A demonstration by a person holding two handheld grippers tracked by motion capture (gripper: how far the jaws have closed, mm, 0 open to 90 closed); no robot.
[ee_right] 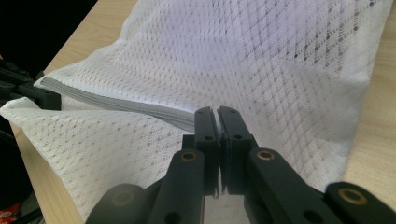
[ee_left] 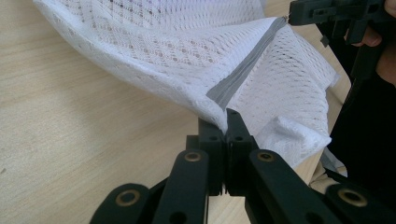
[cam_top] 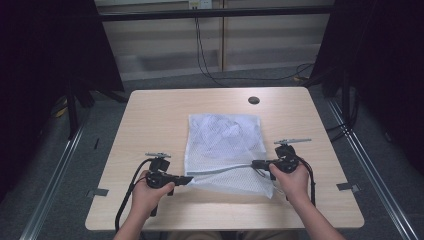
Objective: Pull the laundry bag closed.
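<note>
We hold the mesh laundry bag (cam_top: 224,147), lying mid-desk (cam_top: 150,115), by its grey zipper (cam_top: 225,169): left gripper (cam_top: 187,179) and right gripper (cam_top: 256,163) each have fingers clenched on opposite ends. The zipper's long axis runs left to right across the frame between them.

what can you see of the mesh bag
The mesh bag is white, see-through netting with a grey zipper across its near end. It lies mostly flat on the table, something pale inside. The left gripper and right gripper each pinch a zipper end, lifting that edge slightly.
</note>
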